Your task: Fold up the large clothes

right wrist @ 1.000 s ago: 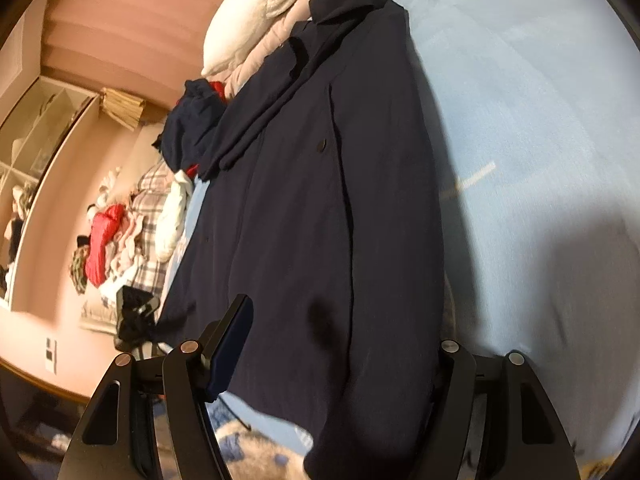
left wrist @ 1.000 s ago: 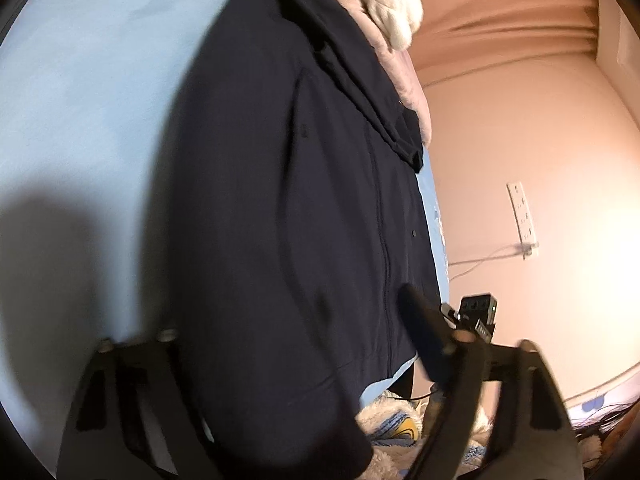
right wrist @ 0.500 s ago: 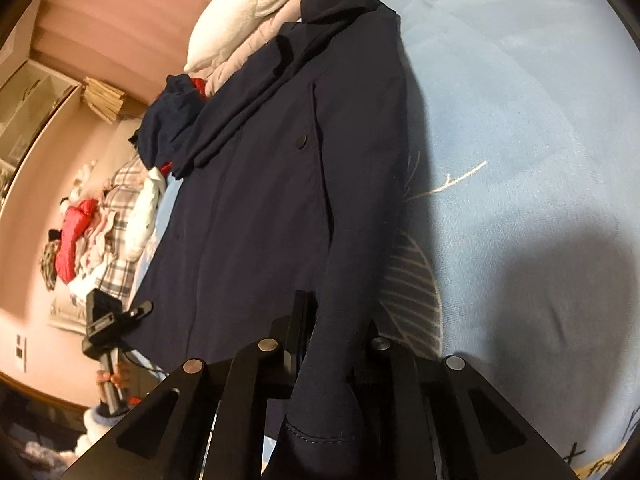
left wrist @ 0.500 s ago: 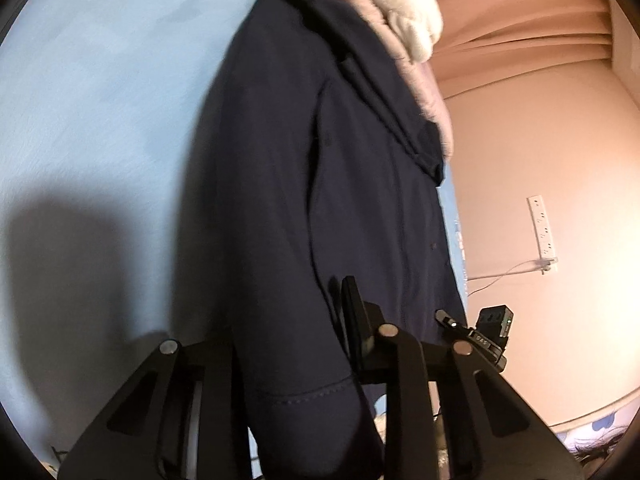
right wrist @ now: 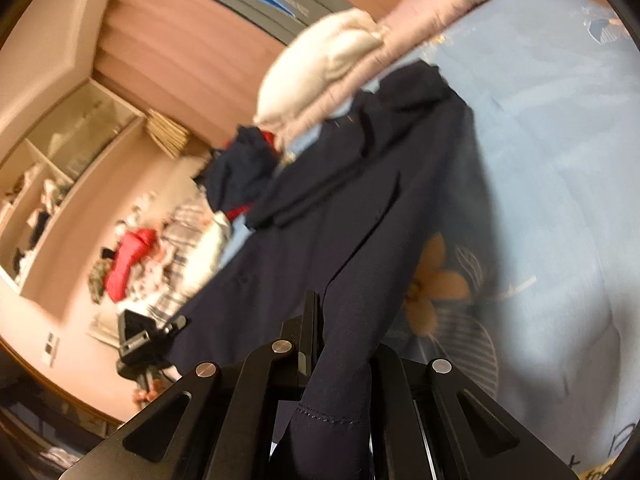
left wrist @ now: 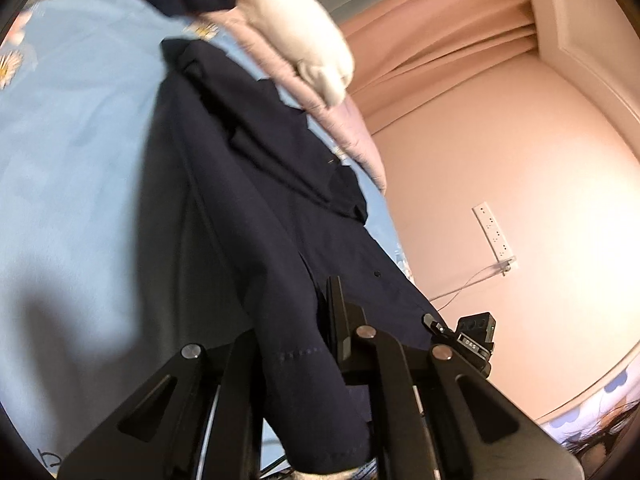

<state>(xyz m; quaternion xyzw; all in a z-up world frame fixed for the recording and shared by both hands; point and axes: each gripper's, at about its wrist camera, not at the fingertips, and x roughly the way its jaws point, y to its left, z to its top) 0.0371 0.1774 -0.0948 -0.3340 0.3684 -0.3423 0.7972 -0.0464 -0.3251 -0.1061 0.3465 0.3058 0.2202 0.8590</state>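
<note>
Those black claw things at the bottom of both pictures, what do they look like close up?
Both are matte black. The left gripper and right gripper each have angular linkage arms with triangular cut-outs, round silver pivot pins, and flat slab-like fingers. No sleeve or hand shows.

Navy coat [left wrist: 256, 208], lt-blue floral sheet [left wrist: 80, 168]

White pillow [left wrist: 304, 36] tops pink quilt [left wrist: 352, 128] (curtain behind).
</note>
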